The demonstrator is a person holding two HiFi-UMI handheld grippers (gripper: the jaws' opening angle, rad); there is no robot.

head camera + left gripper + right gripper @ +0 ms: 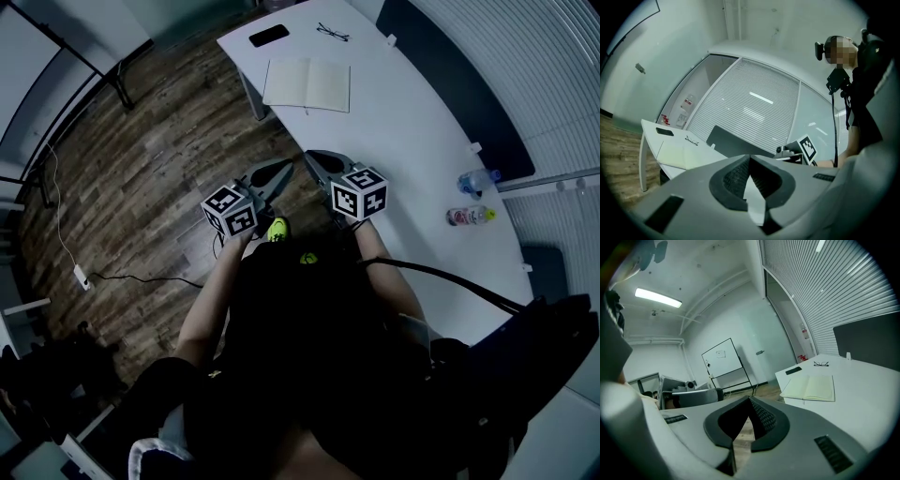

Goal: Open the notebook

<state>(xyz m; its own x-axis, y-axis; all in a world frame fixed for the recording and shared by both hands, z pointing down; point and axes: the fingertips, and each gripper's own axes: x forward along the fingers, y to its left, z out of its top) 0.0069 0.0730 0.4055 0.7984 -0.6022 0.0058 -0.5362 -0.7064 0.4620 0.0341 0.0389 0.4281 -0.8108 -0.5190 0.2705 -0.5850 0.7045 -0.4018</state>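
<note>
The notebook [307, 84] lies open on the white table [412, 159], its pale pages up; it also shows in the right gripper view as the notebook [811, 388] and in the left gripper view as the notebook [682, 152]. Both grippers are held close to the person's body, well short of it. My left gripper [286, 167] is shut with nothing between its tips, out over the wooden floor beside the table. My right gripper [311, 159] is shut and empty too, at the table's near edge. In each gripper view the jaw tips meet.
A black phone [269, 36] and a pair of glasses [332, 33] lie beyond the notebook. Two bottles [469, 216] lie at the table's right side by a dark partition [469, 84]. A cable and power strip [82, 277] run across the wooden floor at left.
</note>
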